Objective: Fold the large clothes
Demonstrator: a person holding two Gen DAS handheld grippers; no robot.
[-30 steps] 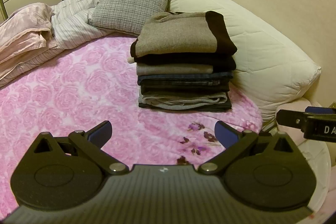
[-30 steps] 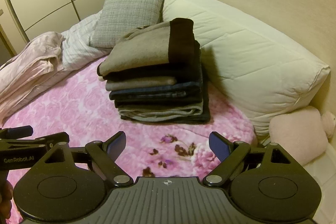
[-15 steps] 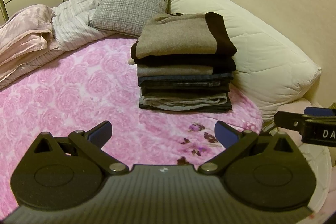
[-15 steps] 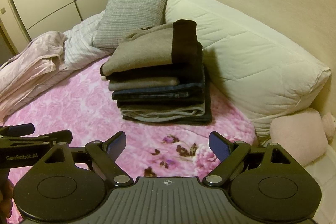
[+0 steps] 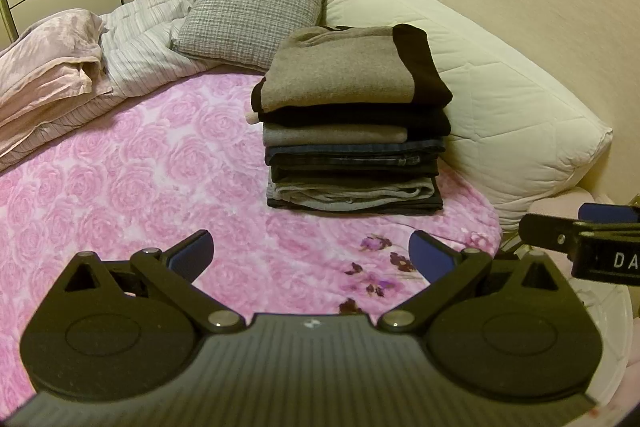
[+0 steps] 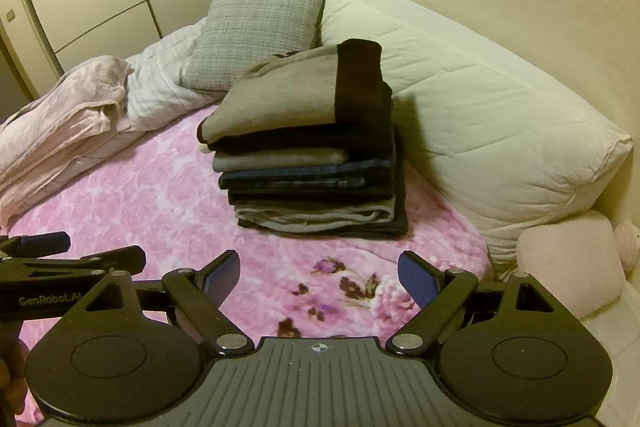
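Note:
A stack of several folded clothes [image 5: 352,143] [image 6: 308,163] sits on the pink rose-print bedspread [image 5: 120,187] [image 6: 140,195], against a long white bolster. A grey-brown sweater with a dark band [image 5: 344,71] [image 6: 296,95] lies on top. My left gripper [image 5: 310,253] hovers open over the bedspread, well short of the stack, holding nothing. My right gripper [image 6: 318,273] is likewise open and empty, a little nearer the bed's right edge. Each gripper shows at the side of the other's view.
A grey checked cushion [image 5: 256,11] [image 6: 256,35] leans behind the stack. A white bolster [image 5: 480,95] [image 6: 480,131] runs along the wall. Crumpled pink bedding [image 5: 44,59] and a striped quilt [image 5: 148,43] lie at the left. A pink pillow [image 6: 568,267] rests off the bed's right end. Wardrobe doors stand behind.
Both grippers have drifted back slightly and the views tilted; the stack sits a touch lower in frame. Both stay open and nothing on the bed has moved.

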